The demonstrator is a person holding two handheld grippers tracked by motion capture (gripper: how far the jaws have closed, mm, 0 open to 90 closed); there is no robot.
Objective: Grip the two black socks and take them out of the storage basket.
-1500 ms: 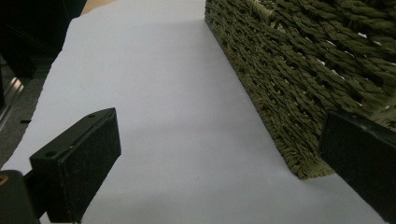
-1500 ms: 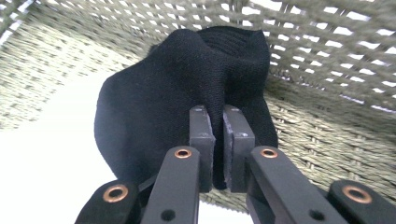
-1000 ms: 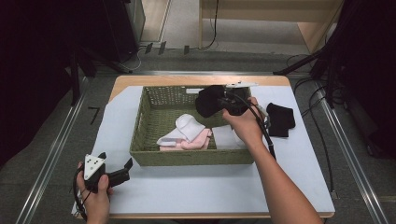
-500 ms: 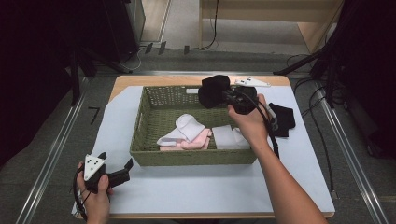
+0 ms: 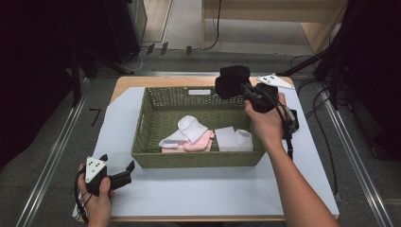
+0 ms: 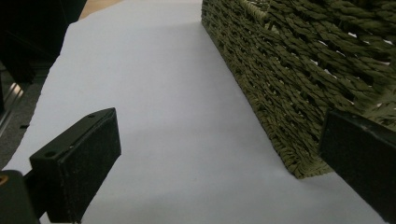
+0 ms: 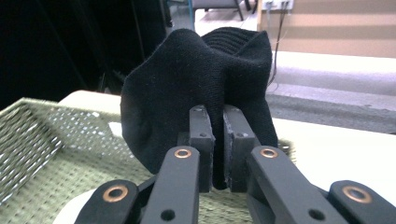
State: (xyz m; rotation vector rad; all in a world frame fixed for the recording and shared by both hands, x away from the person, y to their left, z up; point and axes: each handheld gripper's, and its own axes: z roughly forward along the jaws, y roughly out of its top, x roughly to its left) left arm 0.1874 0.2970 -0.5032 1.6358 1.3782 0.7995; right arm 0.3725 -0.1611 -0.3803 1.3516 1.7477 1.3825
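Right gripper [image 5: 241, 90] clamped on a black sock [image 5: 231, 80], held above the far right corner of the woven basket [image 5: 146, 127] — the sock hangs toward the basket's interior. Left gripper [image 5: 116, 172], jaws wide and empty, rests at the desk's [image 5: 198, 189] near left corner — well apart.

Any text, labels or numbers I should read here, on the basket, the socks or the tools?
No readable text.
White tag on the basket's far wall: too small and blurred to read.
Grey plates on the left tool and right tool: dark dots only, no letters.
Black sock: no print visible.
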